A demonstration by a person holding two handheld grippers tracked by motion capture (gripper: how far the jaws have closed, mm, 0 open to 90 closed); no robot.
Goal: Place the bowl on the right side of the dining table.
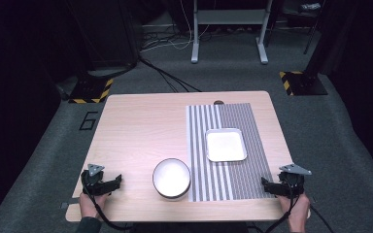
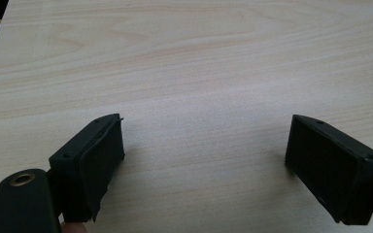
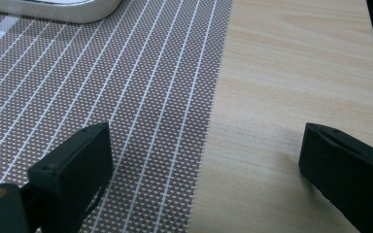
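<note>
High view: your left claw point(image 1: 112, 183) and right claw point(image 1: 267, 186) gape wide, empty; between them sit one round white bowl point(image 1: 171, 177), one square white tray point(image 1: 226, 144), one striped mat point(image 1: 243, 121).

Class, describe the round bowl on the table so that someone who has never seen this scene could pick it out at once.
Start at the wooden table and find the striped mat on its right half. Just off the mat's left edge, near the front, sits the bowl. It is round, dark outside and white inside, whereas the tray on the mat is square and all white.
</note>
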